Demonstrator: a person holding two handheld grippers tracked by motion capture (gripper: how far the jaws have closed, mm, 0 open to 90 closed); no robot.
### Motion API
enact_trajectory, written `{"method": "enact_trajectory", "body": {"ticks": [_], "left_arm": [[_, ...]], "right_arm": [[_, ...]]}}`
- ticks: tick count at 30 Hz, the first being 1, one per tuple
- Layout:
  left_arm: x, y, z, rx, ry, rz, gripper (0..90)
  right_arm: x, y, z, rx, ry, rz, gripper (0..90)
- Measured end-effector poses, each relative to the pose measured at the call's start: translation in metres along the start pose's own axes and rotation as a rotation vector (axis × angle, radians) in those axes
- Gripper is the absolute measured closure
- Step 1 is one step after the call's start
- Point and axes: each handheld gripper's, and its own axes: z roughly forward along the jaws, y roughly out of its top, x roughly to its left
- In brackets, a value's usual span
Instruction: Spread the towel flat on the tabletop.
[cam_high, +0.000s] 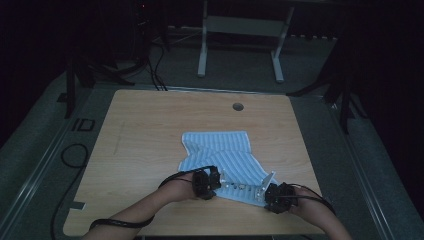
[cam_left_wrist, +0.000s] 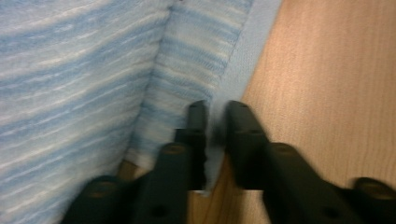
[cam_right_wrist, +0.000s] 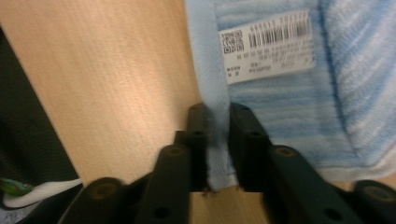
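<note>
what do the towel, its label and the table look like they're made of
Towel: soft looped or ribbed cloth, likely cotton terry, going by its fuzzy blue and white stripes and smooth flat hem.
Label: white, matte, printed with barcode and text; paper or woven, cannot tell.
Table: light wood-grain top, smooth with a faint sheen; laminate or veneer, possibly.

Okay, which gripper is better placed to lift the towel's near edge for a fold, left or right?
Neither clearly: the left gripper and right gripper each pinch the plain hem of the blue-and-white striped terry towel at its near corners, so probably both lift together.
</note>
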Motion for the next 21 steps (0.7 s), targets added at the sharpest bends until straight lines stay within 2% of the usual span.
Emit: {"method": "enact_trajectory", "body": {"ticks": [4, 5, 9, 10, 13, 15, 16, 17, 18, 19, 20, 21], "left_arm": [[0.002, 0.004, -0.006, 0.034, -0.02, -0.015, 87.6], [0.003, 0.004, -0.013, 0.03, -0.021, -0.022, 87.6], [0.002, -0.001, -0.05, -0.019, 0.012, -0.053, 87.7], [-0.002, -0.004, -0.064, -0.023, 0.026, -0.045, 87.7], [-0.017, -0.012, -0.091, -0.034, 0.033, -0.034, 87.5], [-0.03, -0.021, -0.105, -0.035, 0.029, -0.016, 87.3], [-0.038, -0.026, -0.11, -0.033, 0.014, -0.028, 87.3], [-0.048, -0.031, -0.111, -0.02, -0.022, -0.027, 87.3], [-0.061, -0.037, -0.111, -0.005, -0.11, -0.013, 86.8], [-0.069, -0.042, -0.109, -0.003, -0.181, -0.02, 86.3], [-0.079, -0.047, -0.106, 0.0, -0.293, -0.012, 84.8], [-0.088, -0.052, -0.104, 0.0, -0.376, 0.008, 79.7]], "right_arm": [[-0.005, 0.005, 0.0, 0.021, 0.02, 0.002, 83.6], [-0.006, 0.006, -0.002, 0.022, 0.025, 0.008, 83.6], [-0.003, 0.011, -0.026, -0.046, 0.017, -0.002, 83.6], [-0.001, 0.013, -0.034, -0.069, 0.009, -0.015, 83.6], [0.014, 0.016, -0.06, -0.115, -0.021, -0.055, 83.5], [0.028, 0.018, -0.073, -0.148, -0.008, -0.09, 83.5], [0.036, 0.02, -0.077, -0.154, 0.001, -0.113, 83.5], [0.045, 0.021, -0.079, -0.155, 0.014, -0.144, 83.3], [0.054, 0.023, -0.08, -0.153, 0.05, -0.178, 83.2], [0.065, 0.025, -0.08, -0.16, 0.106, -0.221, 82.1], [0.071, 0.026, -0.079, -0.166, 0.152, -0.243, 78.5], [0.078, 0.028, -0.078, -0.175, 0.208, -0.273, 76.0]]}}
